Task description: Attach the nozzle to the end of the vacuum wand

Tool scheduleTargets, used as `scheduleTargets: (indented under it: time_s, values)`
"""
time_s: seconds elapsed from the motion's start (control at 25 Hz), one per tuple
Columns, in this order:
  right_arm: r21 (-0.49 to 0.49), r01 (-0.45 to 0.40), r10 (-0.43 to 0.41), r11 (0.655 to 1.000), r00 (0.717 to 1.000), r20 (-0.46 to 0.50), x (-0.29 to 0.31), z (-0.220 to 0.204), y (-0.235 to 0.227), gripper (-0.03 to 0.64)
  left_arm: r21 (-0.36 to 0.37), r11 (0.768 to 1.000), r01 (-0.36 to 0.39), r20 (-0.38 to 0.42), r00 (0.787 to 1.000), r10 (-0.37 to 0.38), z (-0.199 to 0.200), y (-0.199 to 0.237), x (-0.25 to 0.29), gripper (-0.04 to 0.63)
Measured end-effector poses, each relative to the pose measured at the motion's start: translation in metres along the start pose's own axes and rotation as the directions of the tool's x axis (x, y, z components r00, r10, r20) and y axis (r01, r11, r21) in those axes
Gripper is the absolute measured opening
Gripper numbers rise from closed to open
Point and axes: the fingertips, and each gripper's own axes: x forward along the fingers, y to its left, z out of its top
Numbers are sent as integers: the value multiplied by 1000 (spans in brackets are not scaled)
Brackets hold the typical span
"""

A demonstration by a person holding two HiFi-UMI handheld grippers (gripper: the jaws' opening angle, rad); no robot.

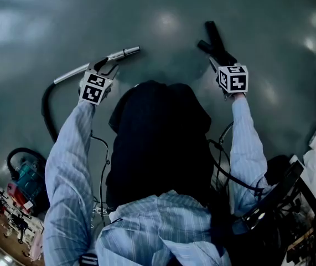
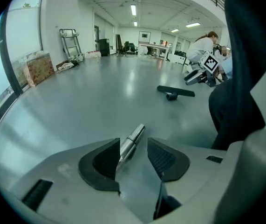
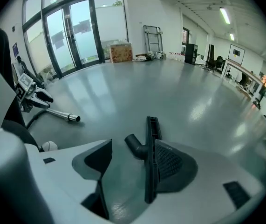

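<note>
nothing attached yet — left tool [image 1: 105, 67] spread around the vacuum wand [image 1: 125, 52] near its metal end, right tool [image 1: 217, 60] spread around the black floor nozzle [image 1: 215, 40], both lying on the floor [image 1: 169, 15] well apart, neither pinched — left: grip both, push nozzle onto wand.

A cardboard box [image 3: 120, 52] was set by the glass doors [image 3: 72, 36]; a hand trolley [image 3: 152, 38] was stood against the wall.
</note>
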Motion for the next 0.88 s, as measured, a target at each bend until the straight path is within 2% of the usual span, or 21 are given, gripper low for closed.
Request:
scheduleTargets:
  time_s: [0.12, 0.28, 0.4, 0.52, 0.68, 0.88]
  values:
    - [-62, 36, -37, 997, 999, -17, 25, -13, -20, 276, 83, 997, 3, -43, 999, 1, -24, 10, 35, 167]
    - [-177, 35, -46, 984, 997, -61, 47, -26, -33, 285, 195, 981, 13, -115, 993, 9, -51, 20, 60, 184]
    - [-232, 8, -40, 973, 990, -133, 61, -41, -46, 299, 218, 976, 22, -163, 987, 14, -65, 27, 74, 189]
    - [-240, -54, 0, 969, 975, -222, 77, -58, -49, 307, 238, 971, 31, -199, 980, 18, -79, 34, 81, 189]
    - [-242, -70, -7, 968, 953, -304, 99, -68, -55, 307, 292, 956, 38, -226, 974, 30, -83, 39, 88, 192]
    - [-153, -45, -14, 987, 930, -366, 112, -72, -57, 304, 403, 913, 65, -293, 954, 61, -95, 48, 95, 195]
